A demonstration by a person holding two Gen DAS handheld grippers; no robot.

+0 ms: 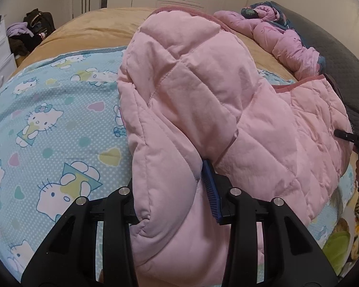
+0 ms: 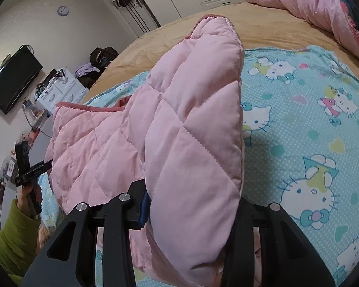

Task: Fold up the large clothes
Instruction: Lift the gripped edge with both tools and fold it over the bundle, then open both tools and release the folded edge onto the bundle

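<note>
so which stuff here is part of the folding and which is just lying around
In the job:
pink quilted jacket
left gripper
right gripper

Just lying about:
crumpled pink bedding
cartoon-cat sheet
black bag
wall clock

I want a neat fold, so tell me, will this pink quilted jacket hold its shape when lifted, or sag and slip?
The pink quilted jacket probably sags: it drapes in soft folds from the left gripper. Its puffy padding suggests it is light but springy. The smooth fabric may slip on the bedsheet.

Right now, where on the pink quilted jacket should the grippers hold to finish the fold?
Keep both at the near edge of the pink quilted jacket, left gripper and right gripper entering from the near side: the padding is thick, but the edge folds fit between the jaws.
</note>
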